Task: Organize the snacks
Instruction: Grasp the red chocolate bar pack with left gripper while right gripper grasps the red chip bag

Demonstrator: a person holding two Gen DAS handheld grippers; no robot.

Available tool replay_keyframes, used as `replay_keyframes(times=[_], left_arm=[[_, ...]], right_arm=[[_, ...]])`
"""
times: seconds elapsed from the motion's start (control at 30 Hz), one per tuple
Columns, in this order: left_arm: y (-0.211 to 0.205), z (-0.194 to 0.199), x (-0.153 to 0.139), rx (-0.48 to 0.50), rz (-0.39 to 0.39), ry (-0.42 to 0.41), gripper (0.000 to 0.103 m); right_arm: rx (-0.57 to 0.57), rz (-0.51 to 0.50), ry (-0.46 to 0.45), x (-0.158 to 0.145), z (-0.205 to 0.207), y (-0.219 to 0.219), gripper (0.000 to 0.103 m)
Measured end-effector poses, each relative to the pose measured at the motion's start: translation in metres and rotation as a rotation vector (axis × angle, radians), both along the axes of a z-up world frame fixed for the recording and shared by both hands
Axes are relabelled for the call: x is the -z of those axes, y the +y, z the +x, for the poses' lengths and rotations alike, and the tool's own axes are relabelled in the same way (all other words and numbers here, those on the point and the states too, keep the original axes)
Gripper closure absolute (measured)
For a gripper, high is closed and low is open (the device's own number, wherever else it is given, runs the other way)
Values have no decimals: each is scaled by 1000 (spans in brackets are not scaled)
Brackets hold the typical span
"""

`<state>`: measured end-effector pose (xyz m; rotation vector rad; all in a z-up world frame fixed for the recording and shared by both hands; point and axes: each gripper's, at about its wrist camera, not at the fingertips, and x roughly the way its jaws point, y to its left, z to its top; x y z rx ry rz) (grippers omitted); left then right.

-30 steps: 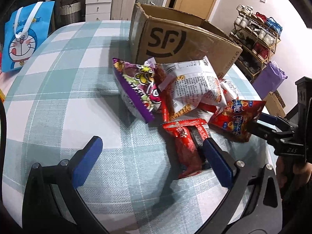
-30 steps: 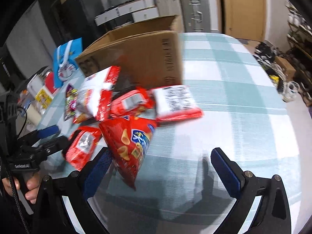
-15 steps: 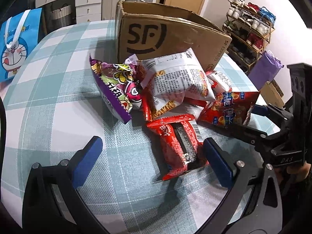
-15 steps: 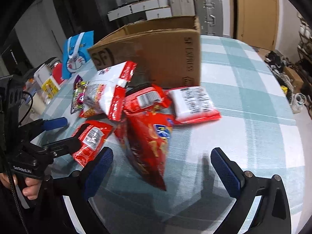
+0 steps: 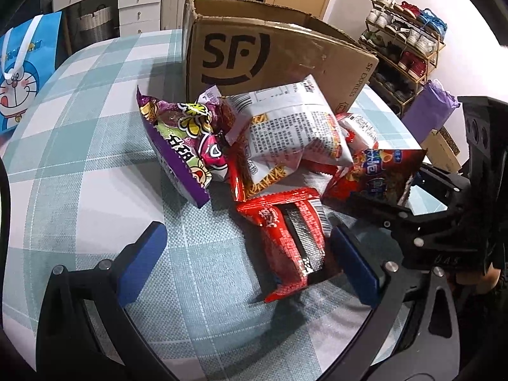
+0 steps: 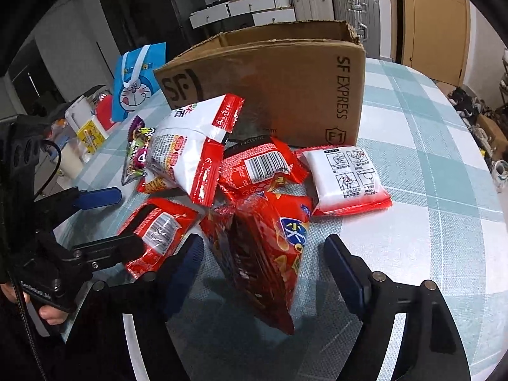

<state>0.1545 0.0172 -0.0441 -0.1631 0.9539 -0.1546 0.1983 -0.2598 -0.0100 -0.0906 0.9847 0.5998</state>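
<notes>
Room clutter beyond the table

A blue cartoon gift bag (image 5: 19, 73), silver suitcases (image 6: 355, 4), a shoe rack (image 5: 403, 47) and white drawers (image 5: 127, 3).

This is a lived-in home, likely a living or dining room near the entrance. The worktop (image 5: 79, 165) wears a teal-and-white checked cloth. At the far right stands an open shoe rack (image 5: 404, 50) crowded with sneakers, and a wooden door (image 6: 435, 22) closes the far wall. Hard-shell suitcases (image 6: 355, 6) are parked beside white drawer units (image 5: 139, 3), with a woven basket (image 5: 92, 22) tucked between them. A blue cartoon-cat gift bag (image 5: 22, 70) leans at the far left, and a courier's cardboard box (image 5: 273, 50) sits on the cloth.
</notes>
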Motion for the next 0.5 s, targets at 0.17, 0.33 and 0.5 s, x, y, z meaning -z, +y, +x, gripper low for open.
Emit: replay_keyframes(times=[0.17,0.33,0.5], left_arm=[[2,2,0,-7,0,-3,0],[2,2,1,-1,-2,-8,0],[-4,3,1,16,-3,-1,0]], right_arm=[[-6,-30,-32,1,-2,7,30],[-5,6,-29,0,-2,3,46],[-3,36,-38,-4,-10,-7,55]])
